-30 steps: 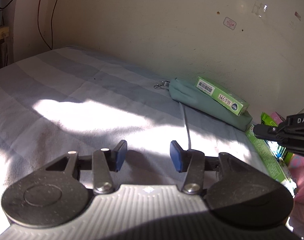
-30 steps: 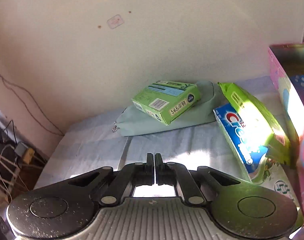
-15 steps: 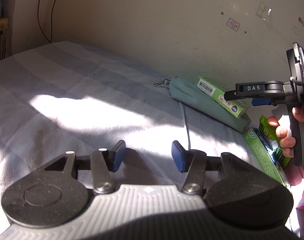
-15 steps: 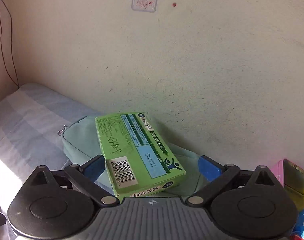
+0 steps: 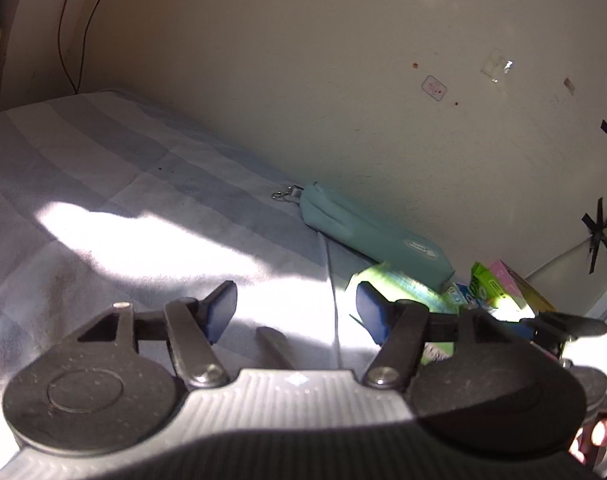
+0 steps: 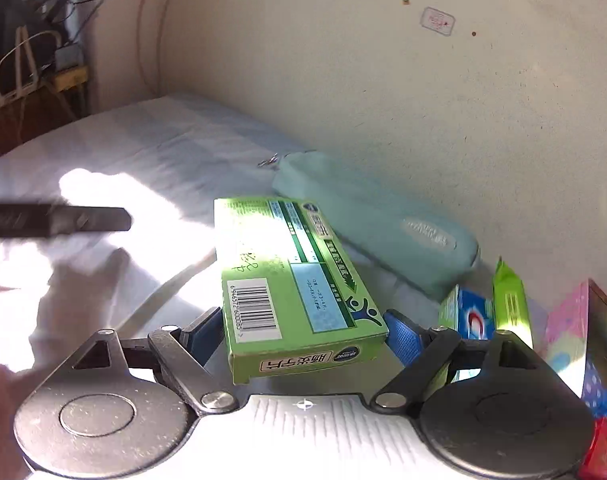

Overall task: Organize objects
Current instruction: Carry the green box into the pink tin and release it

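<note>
My right gripper [image 6: 303, 332] is shut on a green box [image 6: 291, 280] with a barcode and holds it above the bed, clear of the teal pouch [image 6: 375, 224] lying along the wall. The box also shows in the left wrist view [image 5: 399, 286], in front of the pouch [image 5: 367, 232]. My left gripper [image 5: 295, 308] is open and empty over the sunlit striped bedsheet [image 5: 103, 200]. One finger of the left gripper [image 6: 63, 220] shows at the left of the right wrist view.
A blue toothpaste box [image 6: 471, 316], a lime green packet [image 6: 511, 300] and a pink box [image 6: 571, 328] stand at the right by the wall. Cables and a wire rack [image 6: 31, 60] are past the bed's far left end.
My right gripper closed on the green box, lifted it off the pouch and drew it back toward the sunlit sheet. My left gripper stayed open and shifted a little.
</note>
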The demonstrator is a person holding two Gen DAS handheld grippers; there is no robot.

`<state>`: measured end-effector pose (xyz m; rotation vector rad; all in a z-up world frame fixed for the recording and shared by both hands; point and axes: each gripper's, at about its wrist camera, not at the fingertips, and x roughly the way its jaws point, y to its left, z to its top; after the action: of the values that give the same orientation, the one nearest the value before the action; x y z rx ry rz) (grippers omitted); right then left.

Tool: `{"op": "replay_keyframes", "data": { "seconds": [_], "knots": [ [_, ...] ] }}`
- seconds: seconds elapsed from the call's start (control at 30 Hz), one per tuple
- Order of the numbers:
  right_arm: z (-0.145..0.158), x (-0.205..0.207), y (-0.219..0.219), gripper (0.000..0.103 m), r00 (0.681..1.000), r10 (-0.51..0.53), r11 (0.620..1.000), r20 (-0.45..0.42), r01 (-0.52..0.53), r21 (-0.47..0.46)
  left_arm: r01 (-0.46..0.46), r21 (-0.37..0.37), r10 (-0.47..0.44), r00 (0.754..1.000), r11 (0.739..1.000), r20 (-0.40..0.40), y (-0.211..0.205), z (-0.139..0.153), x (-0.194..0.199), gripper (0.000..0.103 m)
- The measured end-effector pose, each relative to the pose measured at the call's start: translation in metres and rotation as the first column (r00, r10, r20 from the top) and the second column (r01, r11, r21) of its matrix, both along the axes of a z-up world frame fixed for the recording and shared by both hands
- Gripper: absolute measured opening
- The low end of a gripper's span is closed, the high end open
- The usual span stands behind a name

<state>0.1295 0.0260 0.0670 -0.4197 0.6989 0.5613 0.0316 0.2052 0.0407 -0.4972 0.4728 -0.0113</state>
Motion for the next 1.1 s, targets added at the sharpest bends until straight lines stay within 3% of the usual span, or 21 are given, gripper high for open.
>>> {"op": "replay_keyframes", "data": {
  "seconds": [0.07, 0.17, 0.27, 0.33, 0.43, 0.53, 0.57, 0.6, 0.67, 0.7, 0.8, 0.93, 1.1],
  "knots": [
    [-0.005, -0.043, -0.02, 0.079, 1.0, 0.018, 1.0, -0.002, -0.018, -0.009, 0.162, -0.017, -0.161, 0.986, 0.987, 0.036, -0.015, 0.002, 0.0, 0.068],
    [-0.012, -0.096, -0.056, 0.08, 1.0, -0.008, 1.0, 0.005, 0.008, -0.003, 0.414, 0.005, -0.414, 0.91, 0.91, 0.037, -0.053, 0.0, 0.0, 0.066],
    [-0.014, -0.132, -0.088, 0.085, 0.998, -0.056, 0.998, 0.016, 0.056, 0.042, 0.549, 0.09, -0.551, 0.835, 0.831, -0.013, -0.096, -0.002, -0.007, 0.066],
    [-0.02, -0.15, -0.107, 0.088, 0.995, -0.097, 0.993, 0.019, 0.096, 0.062, 0.588, 0.122, -0.585, 0.809, 0.8, -0.064, -0.118, -0.004, -0.011, 0.067],
    [-0.027, -0.16, -0.128, 0.088, 0.987, -0.159, 0.978, -0.015, 0.16, 0.137, 0.596, 0.163, -0.583, 0.803, 0.786, -0.126, -0.139, -0.01, -0.016, 0.068],
    [-0.039, -0.17, -0.136, 0.087, 0.983, -0.18, 0.96, -0.043, 0.185, 0.21, 0.606, 0.112, -0.591, 0.794, 0.788, -0.142, -0.143, -0.013, -0.022, 0.065],
    [-0.041, -0.172, -0.136, 0.084, 0.984, -0.177, 0.959, -0.033, 0.18, 0.22, 0.598, 0.11, -0.582, 0.8, 0.794, -0.146, -0.145, -0.014, -0.028, 0.062],
    [-0.04, -0.175, -0.135, 0.075, 0.985, -0.173, 0.957, -0.024, 0.174, 0.231, 0.603, 0.11, -0.587, 0.796, 0.79, -0.148, -0.149, -0.013, -0.031, 0.059],
    [-0.038, -0.174, -0.135, 0.07, 0.982, -0.188, 0.95, -0.01, 0.185, 0.253, 0.594, 0.142, -0.573, 0.803, 0.792, -0.164, -0.161, -0.008, -0.037, 0.059],
    [-0.036, -0.171, -0.138, 0.063, 0.979, -0.202, 0.944, -0.013, 0.198, 0.264, 0.587, 0.172, -0.565, 0.809, 0.791, -0.16, -0.167, -0.002, -0.039, 0.059],
    [-0.025, -0.164, -0.16, 0.06, 0.971, -0.238, 0.913, -0.001, 0.224, 0.34, 0.581, 0.216, -0.574, 0.813, 0.785, -0.102, -0.182, 0.026, -0.036, 0.058],
    [0.01, -0.166, -0.191, 0.06, 0.945, -0.304, 0.892, 0.12, 0.238, 0.385, 0.6, 0.228, -0.613, 0.79, 0.767, -0.019, -0.215, 0.069, -0.015, 0.058],
    [0.041, -0.14, -0.247, 0.06, 0.888, -0.417, 0.863, 0.192, 0.321, 0.39, 0.618, 0.302, -0.652, 0.758, 0.726, 0.015, -0.29, 0.09, 0.027, 0.059]
  ]
}}
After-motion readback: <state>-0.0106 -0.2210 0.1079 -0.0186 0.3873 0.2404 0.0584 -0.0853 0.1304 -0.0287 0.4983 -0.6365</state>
